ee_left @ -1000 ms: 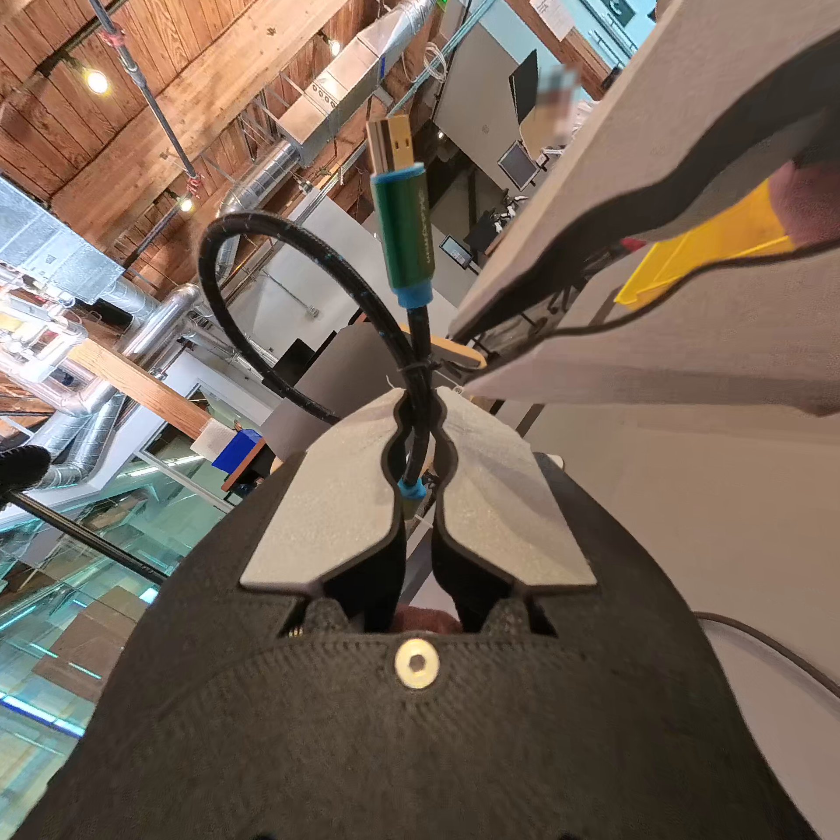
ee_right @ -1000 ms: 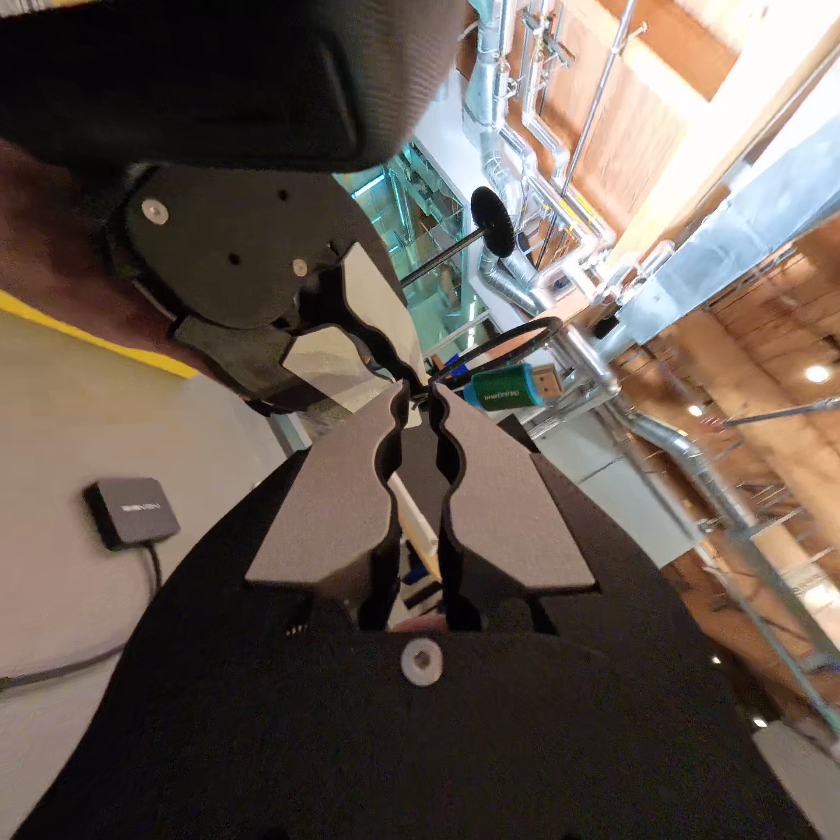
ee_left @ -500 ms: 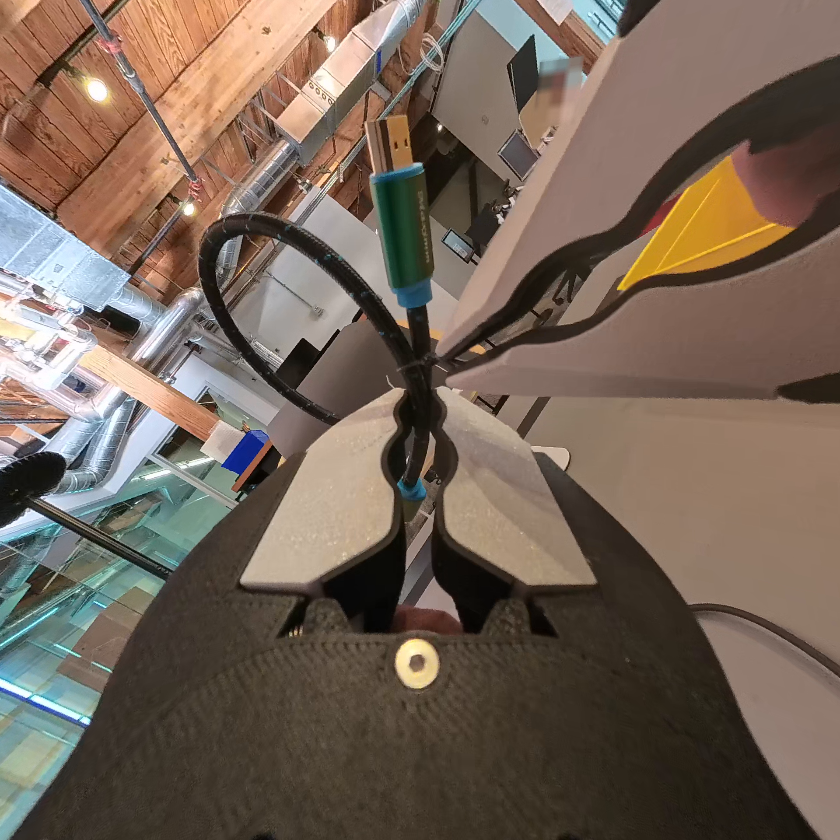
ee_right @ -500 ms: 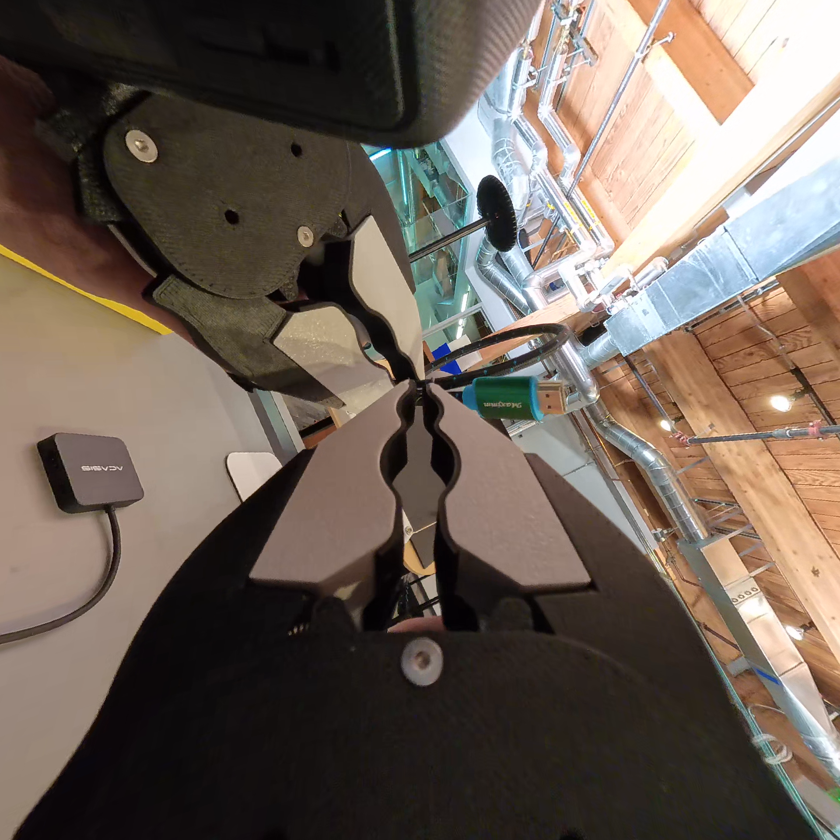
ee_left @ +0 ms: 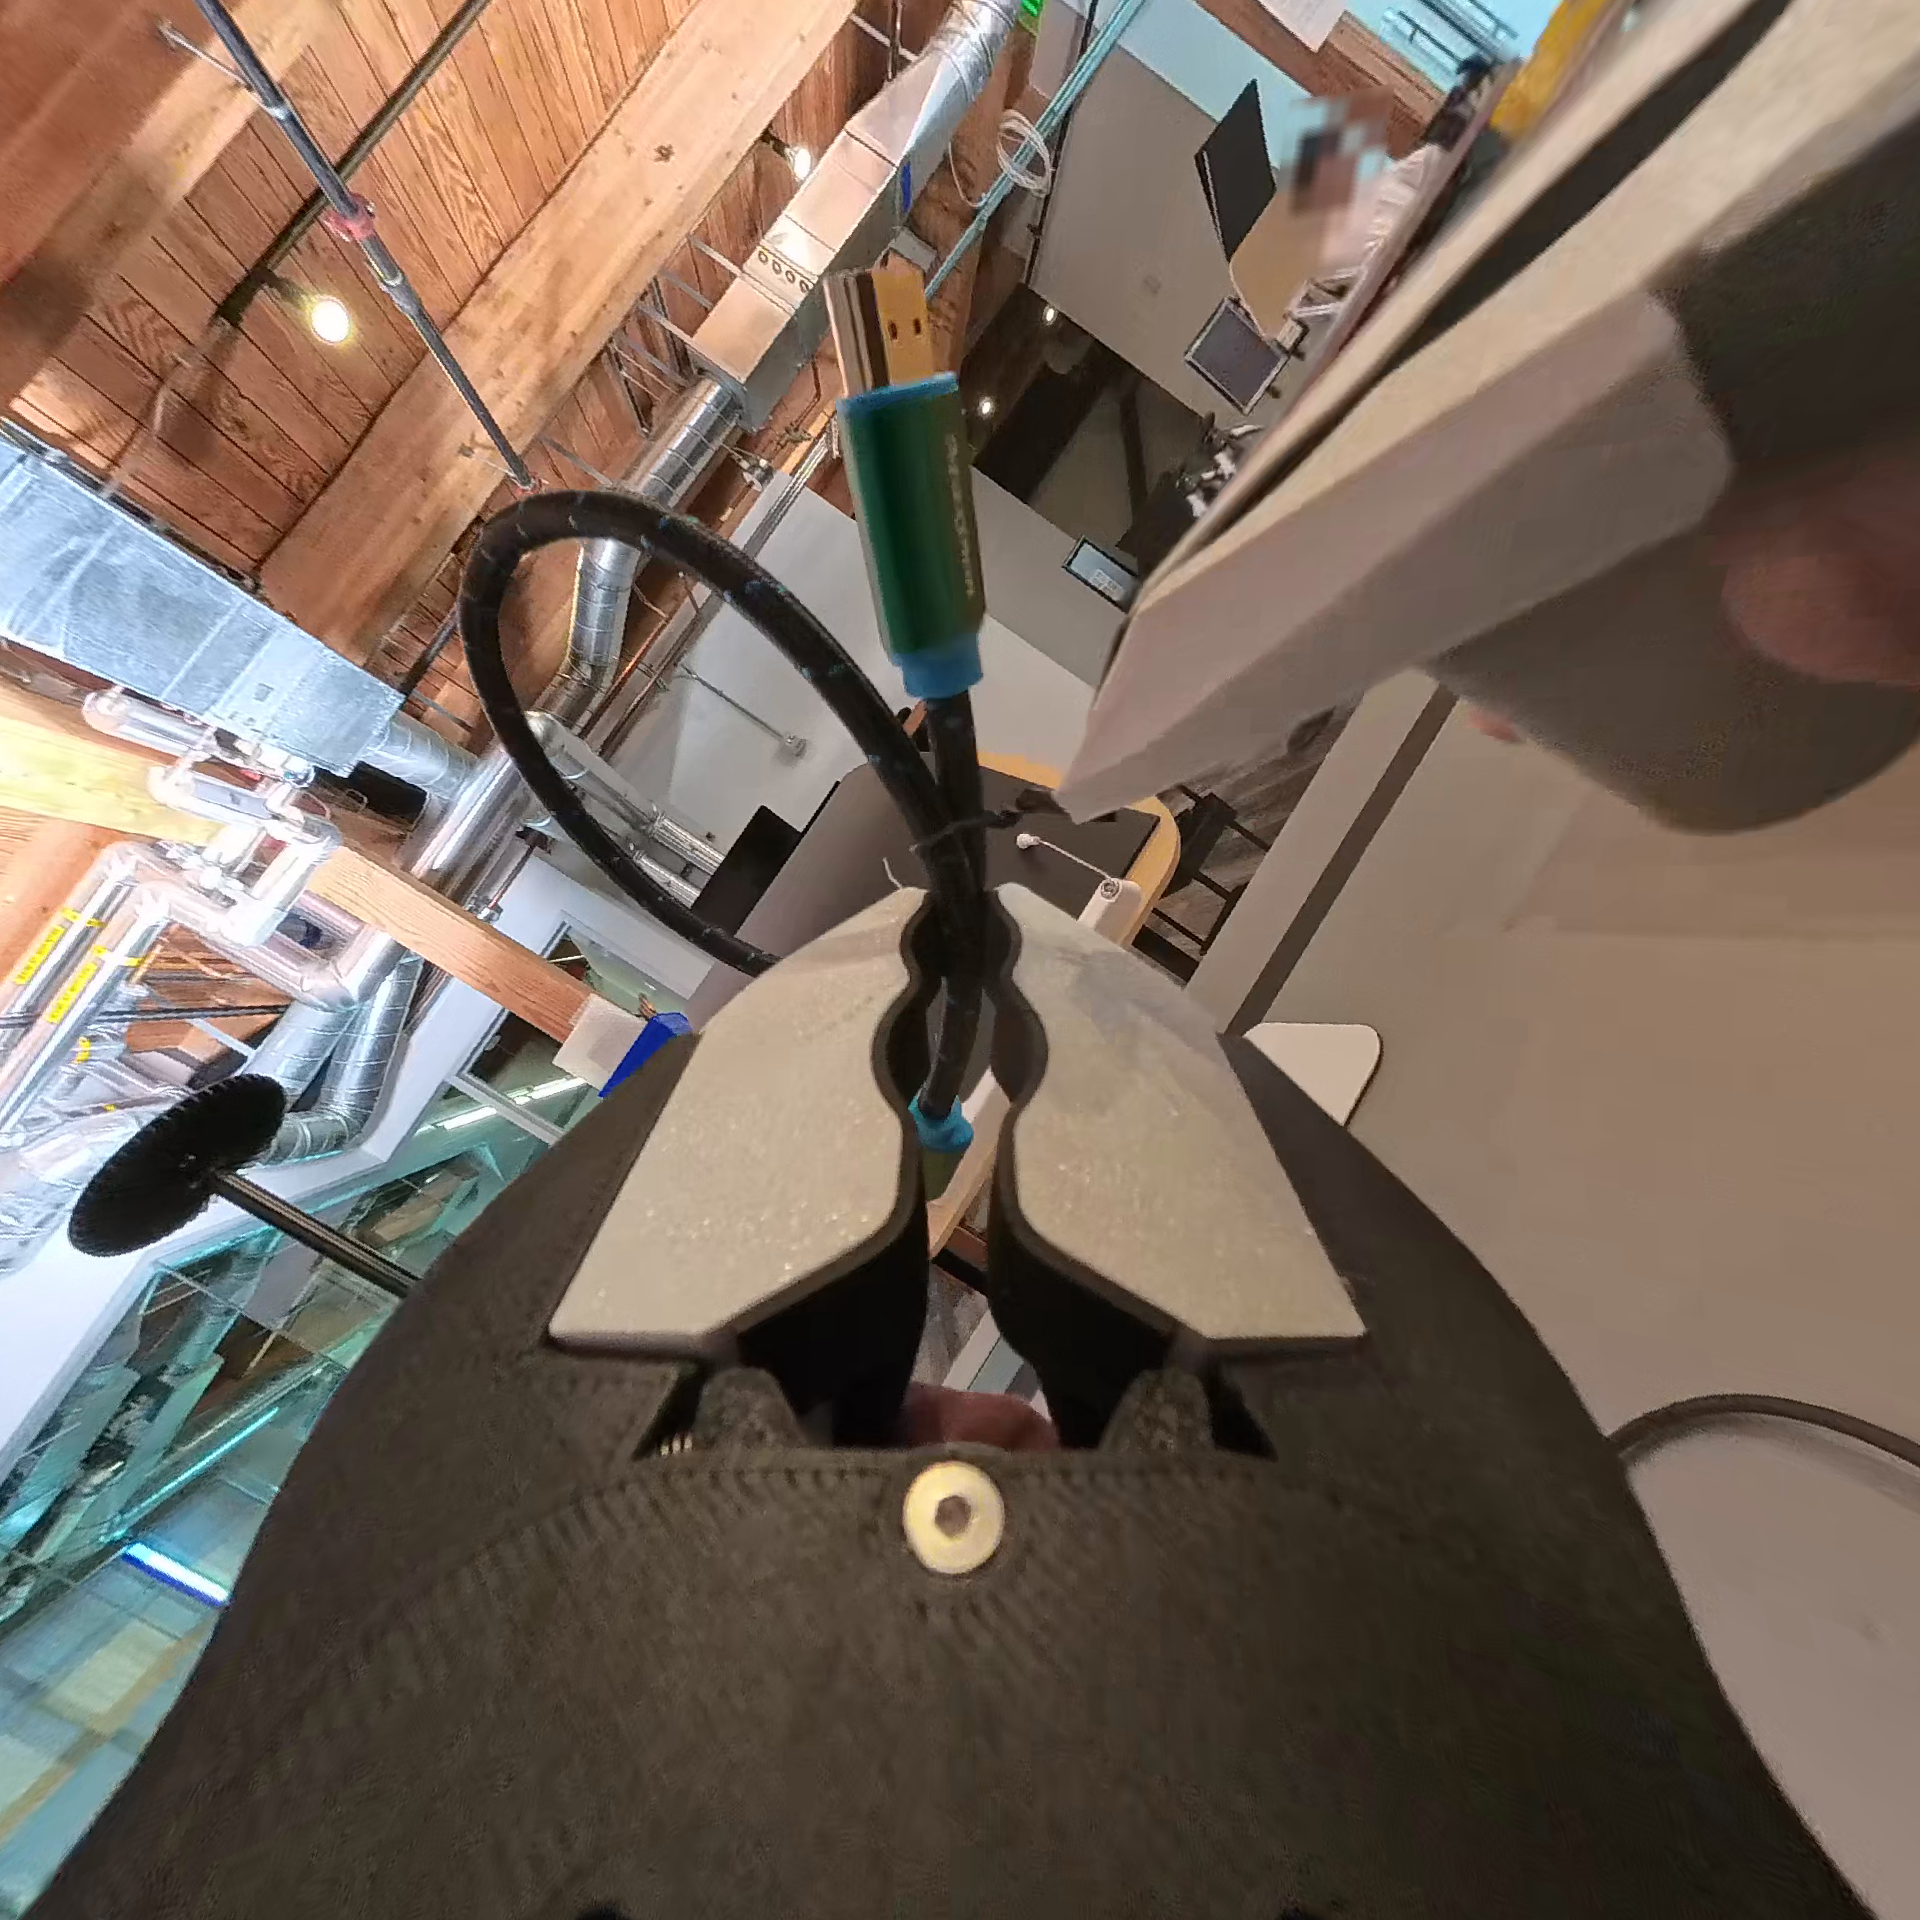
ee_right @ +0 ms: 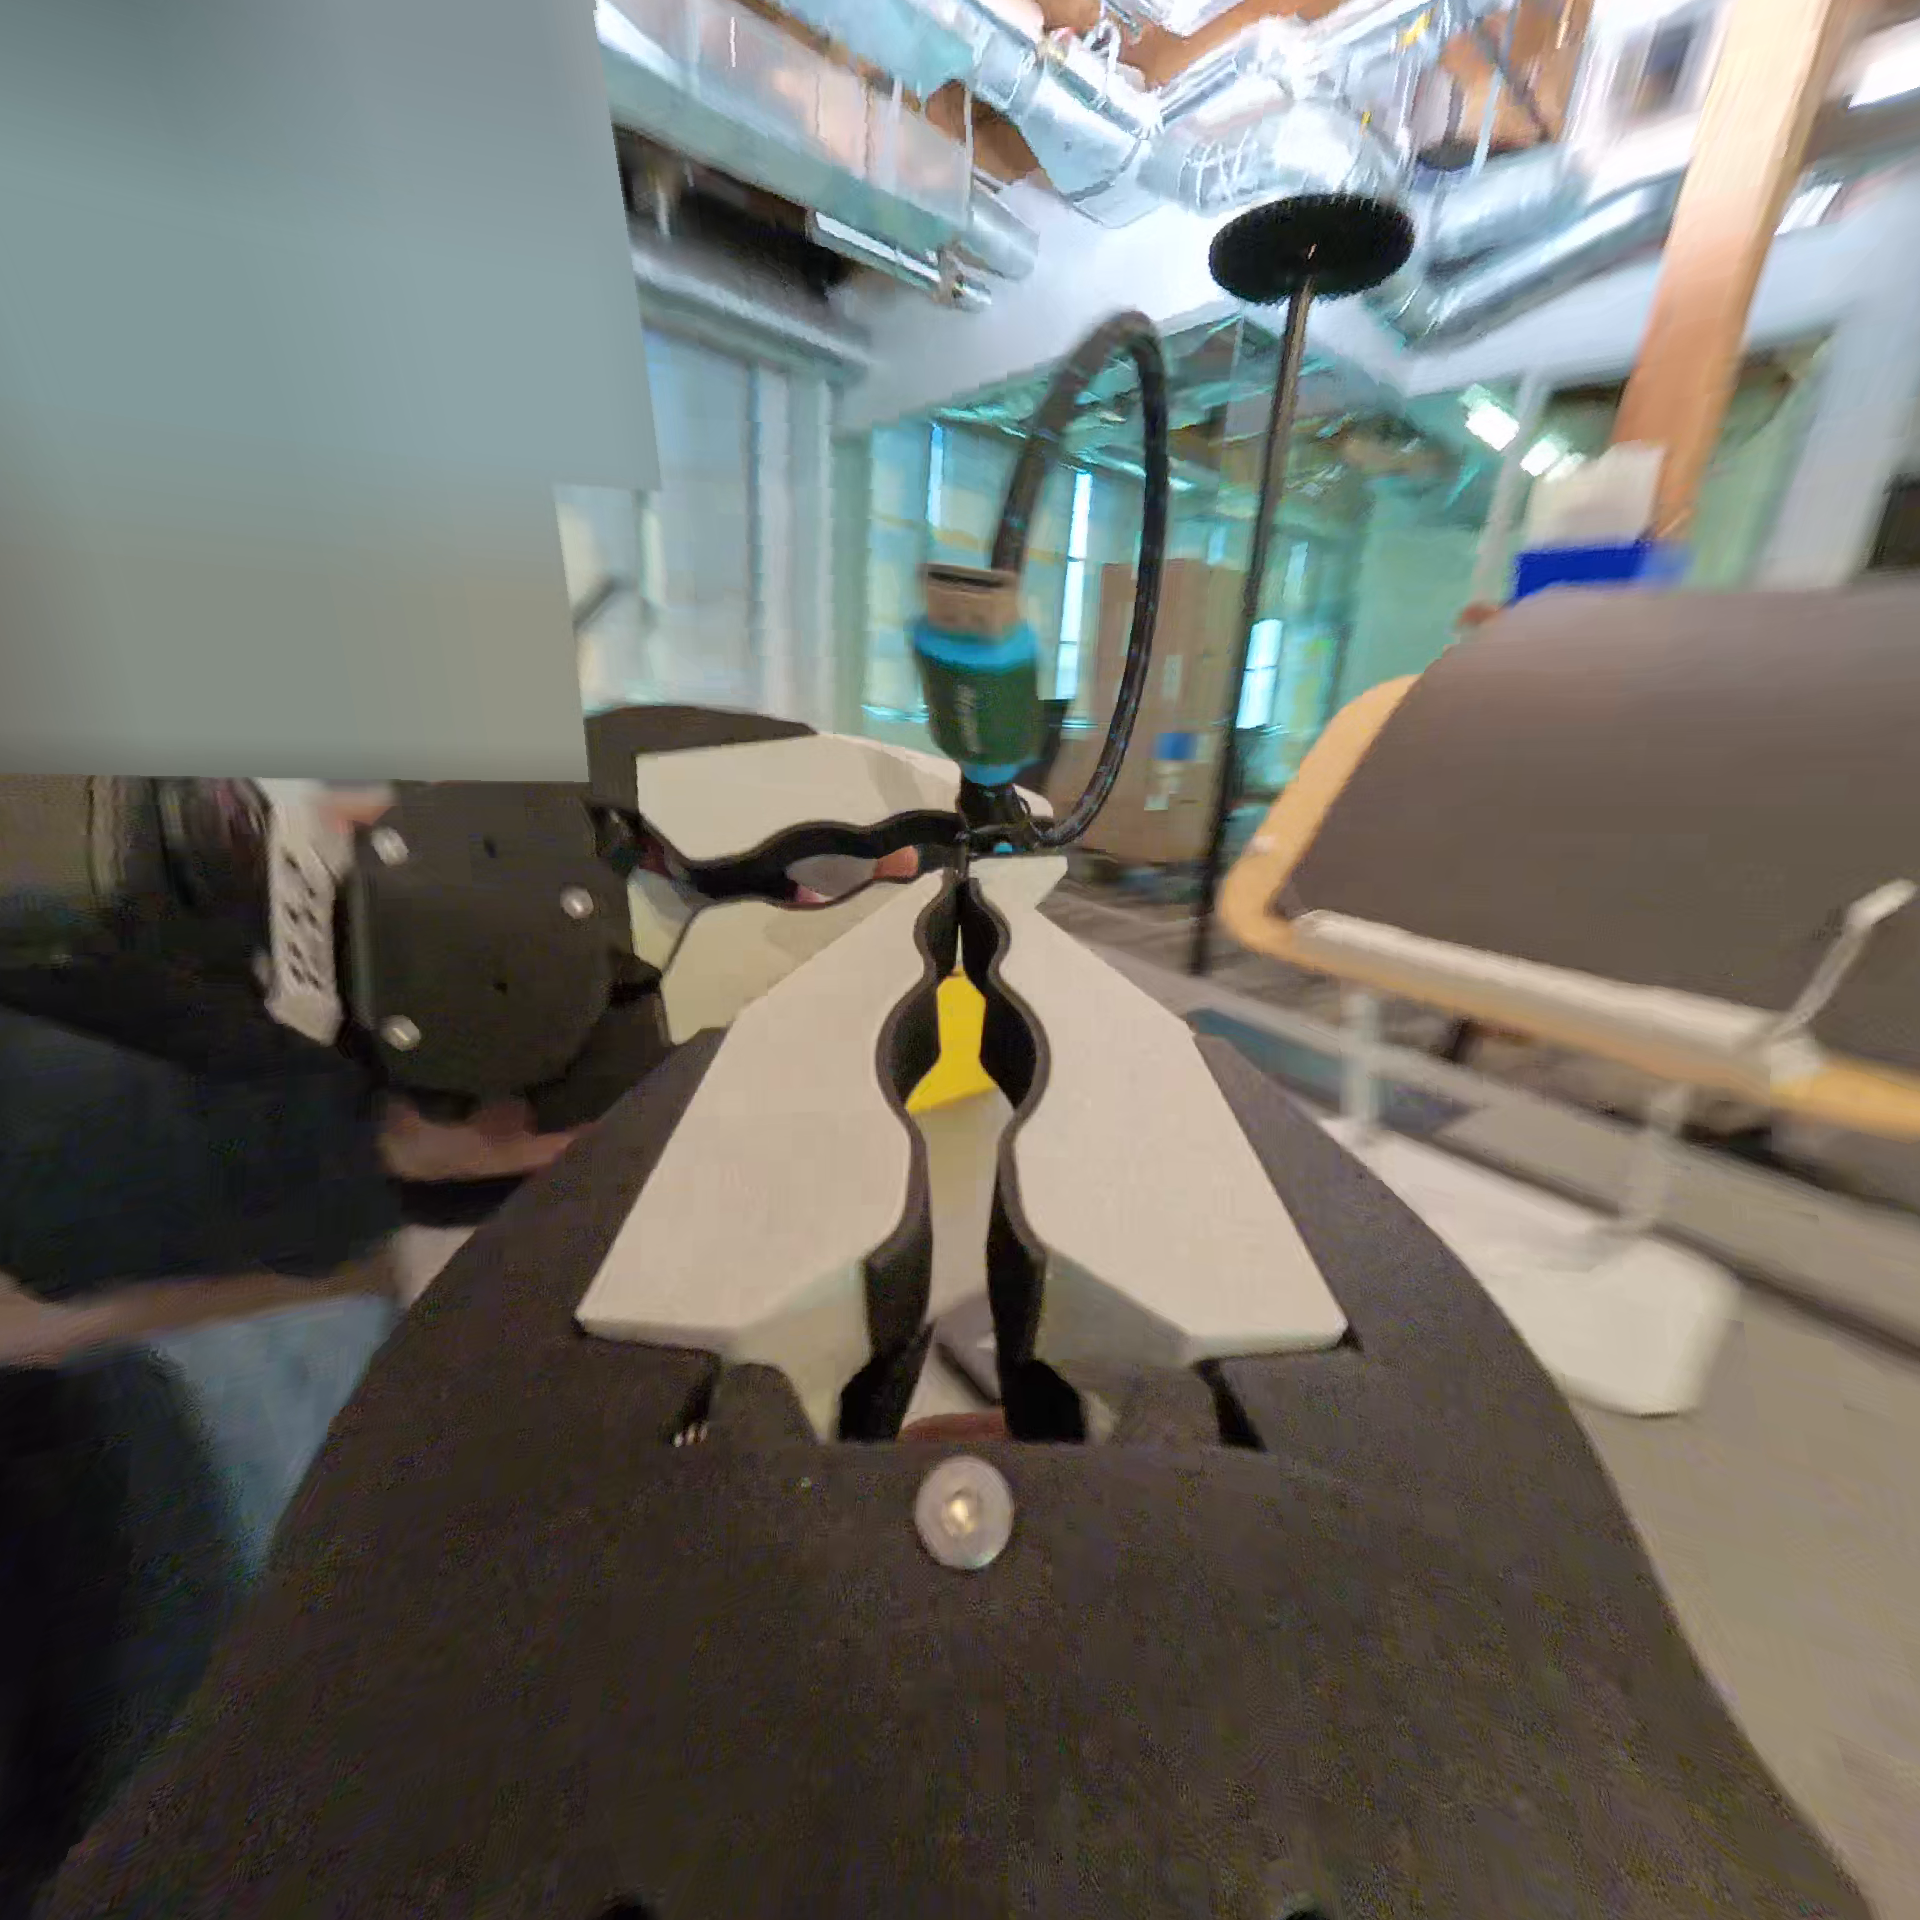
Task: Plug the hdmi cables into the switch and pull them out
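My left gripper (ee_left: pixel 961 914) is shut on a short black braided HDMI cable (ee_left: pixel 488 623) that is bent into a loop and bound with a thin tie. Its green plug (ee_left: pixel 920 520) with a gold tip stands up above the fingertips. The blue collar of its other plug (ee_left: pixel 940 1127) sits between the fingers. My right gripper (ee_right: pixel 961 883) is shut, with its tips pinched on the thin tie just below the plug (ee_right: pixel 977 696). In the left wrist view its grey finger (ee_left: pixel 1351 520) comes in from the right. The switch is not in view.
A grey table (ee_left: pixel 1558 1143) lies to the right, with a dark cord (ee_left: pixel 1766 1413) and a white stand base (ee_left: pixel 1314 1060) on it. A black pole with a disc (ee_right: pixel 1309 244) stands behind. A yellow thing (ee_right: pixel 951 1049) shows between my right fingers. A person's arm (ee_right: pixel 156 1143) is at the left.
My right gripper has swung round and closed its tips at the cable's tie. The switch has left its view. My left gripper has kept hold of the cable, turned a little.
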The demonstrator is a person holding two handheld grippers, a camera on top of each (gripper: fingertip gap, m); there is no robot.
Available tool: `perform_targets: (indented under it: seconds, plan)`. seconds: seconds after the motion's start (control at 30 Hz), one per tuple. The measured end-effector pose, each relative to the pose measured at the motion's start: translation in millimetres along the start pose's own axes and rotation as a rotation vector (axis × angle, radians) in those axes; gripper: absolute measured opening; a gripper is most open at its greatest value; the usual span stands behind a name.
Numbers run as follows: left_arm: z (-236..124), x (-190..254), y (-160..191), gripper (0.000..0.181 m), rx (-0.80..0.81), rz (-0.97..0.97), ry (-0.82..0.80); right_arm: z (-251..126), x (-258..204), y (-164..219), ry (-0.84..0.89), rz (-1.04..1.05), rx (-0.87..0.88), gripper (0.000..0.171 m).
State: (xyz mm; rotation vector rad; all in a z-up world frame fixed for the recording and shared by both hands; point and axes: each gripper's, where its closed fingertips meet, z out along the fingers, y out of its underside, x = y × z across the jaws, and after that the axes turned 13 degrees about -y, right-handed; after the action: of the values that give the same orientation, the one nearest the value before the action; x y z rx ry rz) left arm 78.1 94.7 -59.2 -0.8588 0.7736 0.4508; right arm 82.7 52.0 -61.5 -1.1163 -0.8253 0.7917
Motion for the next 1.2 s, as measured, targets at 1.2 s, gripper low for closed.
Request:
perform_targets:
  seconds: [1.2]
  plan:
    - [-2.5,6.5,-1.7,0.006,0.007,0.006,0.014,8.6,3.9,10.4,0.195,-0.287,-0.212,0.001]
